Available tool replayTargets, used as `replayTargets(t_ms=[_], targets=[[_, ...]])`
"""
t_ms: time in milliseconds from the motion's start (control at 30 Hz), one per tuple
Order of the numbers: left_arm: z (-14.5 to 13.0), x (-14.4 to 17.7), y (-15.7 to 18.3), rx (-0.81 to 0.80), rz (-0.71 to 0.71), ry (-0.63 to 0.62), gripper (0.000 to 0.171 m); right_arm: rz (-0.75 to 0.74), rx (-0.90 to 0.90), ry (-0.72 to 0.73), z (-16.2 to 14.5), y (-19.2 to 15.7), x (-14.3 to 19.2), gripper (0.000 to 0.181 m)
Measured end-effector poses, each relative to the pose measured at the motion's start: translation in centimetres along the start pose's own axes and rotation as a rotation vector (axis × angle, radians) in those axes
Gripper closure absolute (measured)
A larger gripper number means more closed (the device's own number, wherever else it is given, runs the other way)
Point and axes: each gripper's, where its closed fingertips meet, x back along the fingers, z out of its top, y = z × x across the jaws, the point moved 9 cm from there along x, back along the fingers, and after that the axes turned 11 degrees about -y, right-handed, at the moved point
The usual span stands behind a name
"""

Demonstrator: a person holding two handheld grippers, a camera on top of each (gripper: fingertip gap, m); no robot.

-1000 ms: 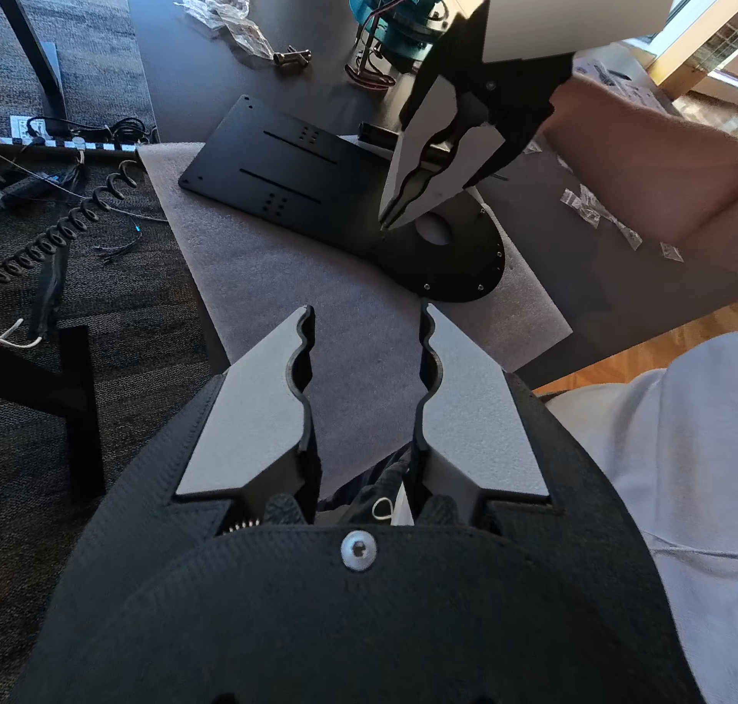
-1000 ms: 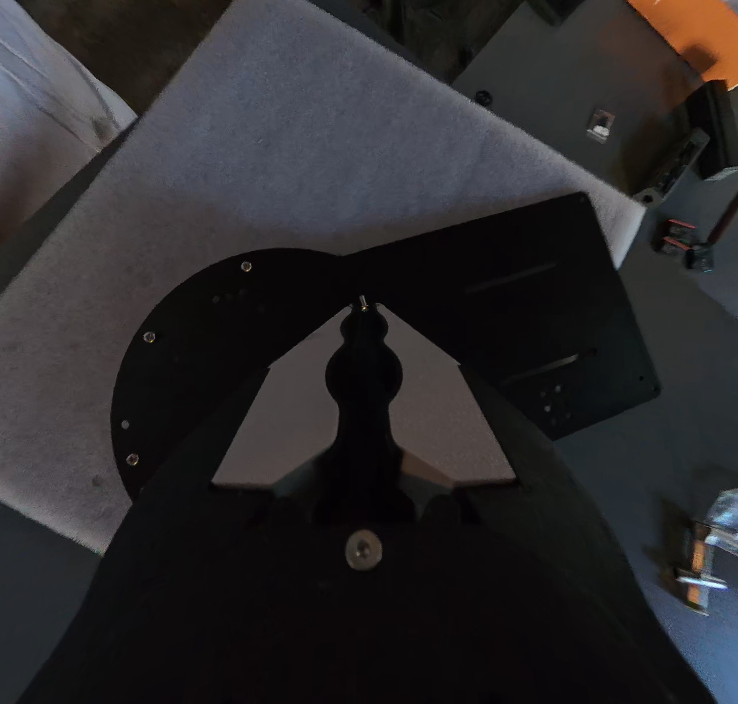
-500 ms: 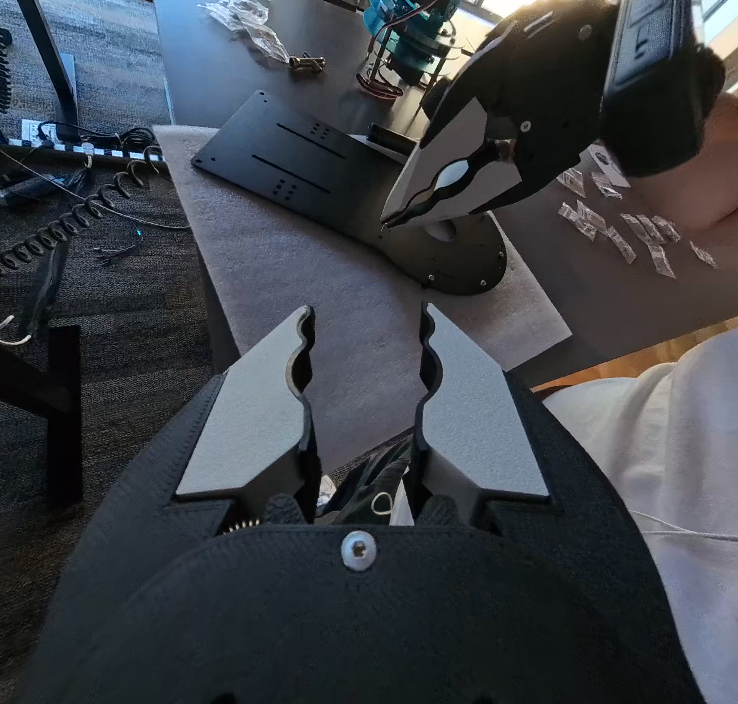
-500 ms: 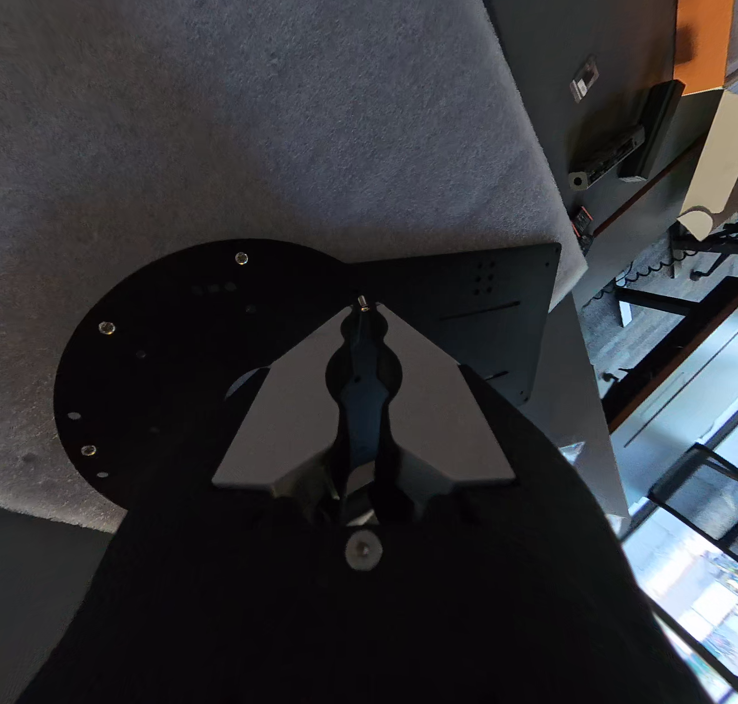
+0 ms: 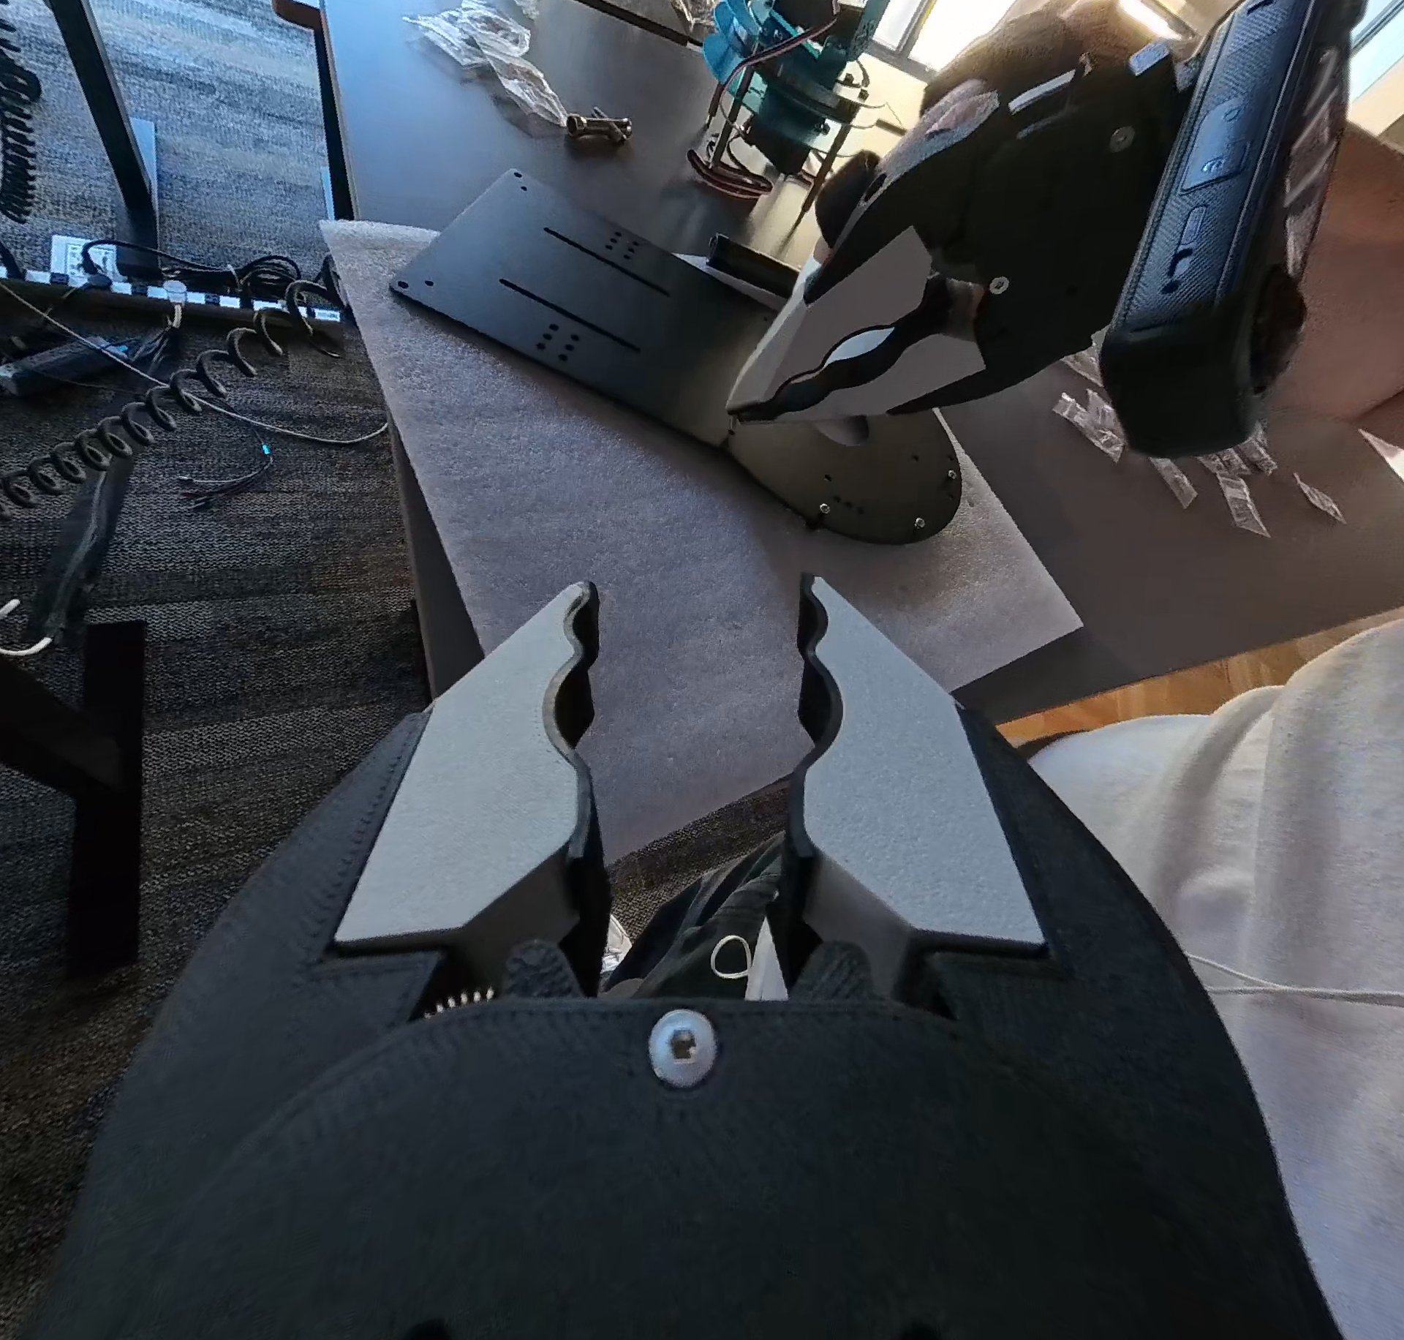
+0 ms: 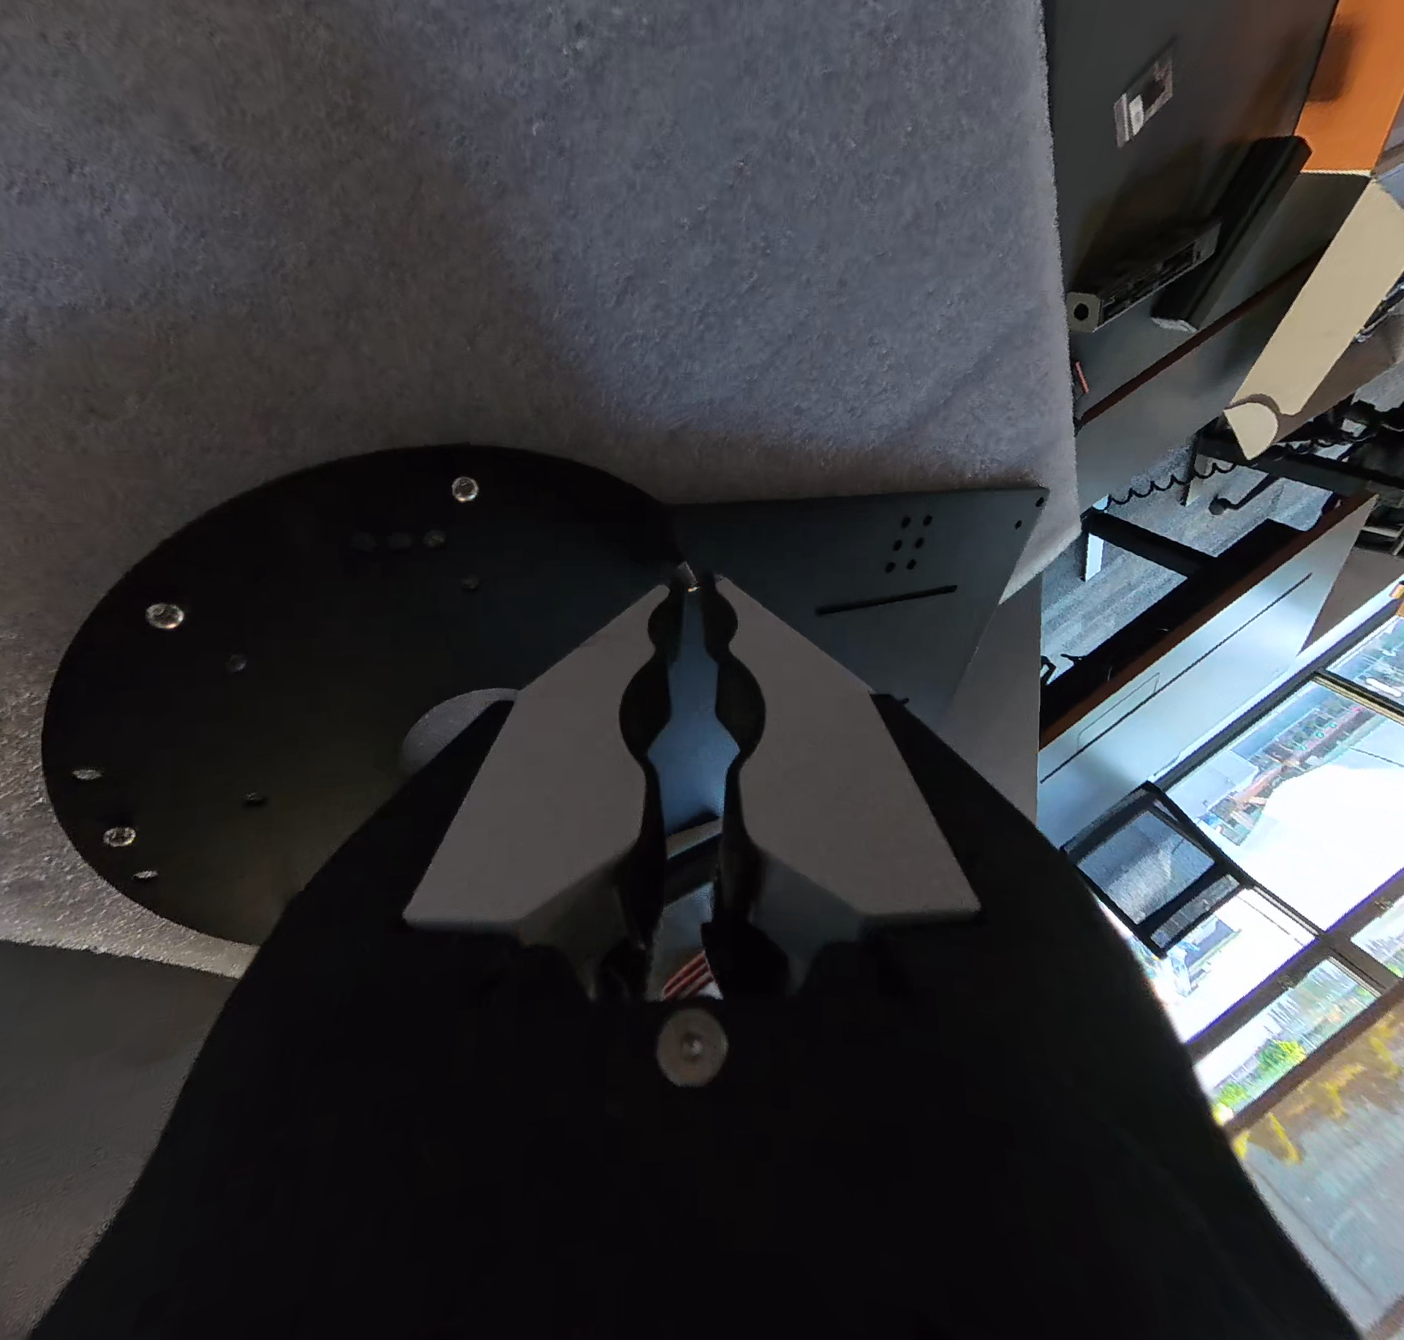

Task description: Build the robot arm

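Fingertips of the right hand-held gripper (image 6: 690, 588) are pinched nearly together on a small silver screw (image 6: 690, 583), the jaws closed at the tips with only the scalloped gap behind them showing dark. In the right wrist view the screw sits at the very tip, at 12 o'clock from the camera, directly over the notch where the round black plate (image 6: 304, 657) meets the rectangular black plate (image 6: 874, 566); whether its point touches the metal cannot be told. The round plate spreads toward 9 o'clock with several screw heads already along its rim, the rectangular one toward 2 o'clock, its long axis running out to the edge of the grey foam mat (image 6: 532, 201). In the left wrist view the same right hand-held gripper (image 5: 748, 413) reaches in from 2 o'clock, tilted steeply down onto that junction (image 5: 733, 429). The left hand-held gripper (image 5: 695, 597) hangs wide open and empty, well apart from the plates, which lie at its 12 to 1 o'clock across bare mat. The right one is by far the nearer. Farther back on the dark desk (image 5: 425, 88) stand a teal assembly (image 5: 782, 72) and small clear bags (image 5: 486, 50).
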Motion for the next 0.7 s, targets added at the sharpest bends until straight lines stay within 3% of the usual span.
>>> replayTargets(t_ms=[700], targets=[[-1.1,0.8,-0.7,0.016,-0.008,0.012,0.12,-0.08,0.075,-0.11,1.2,-0.6,0.2,0.178]])
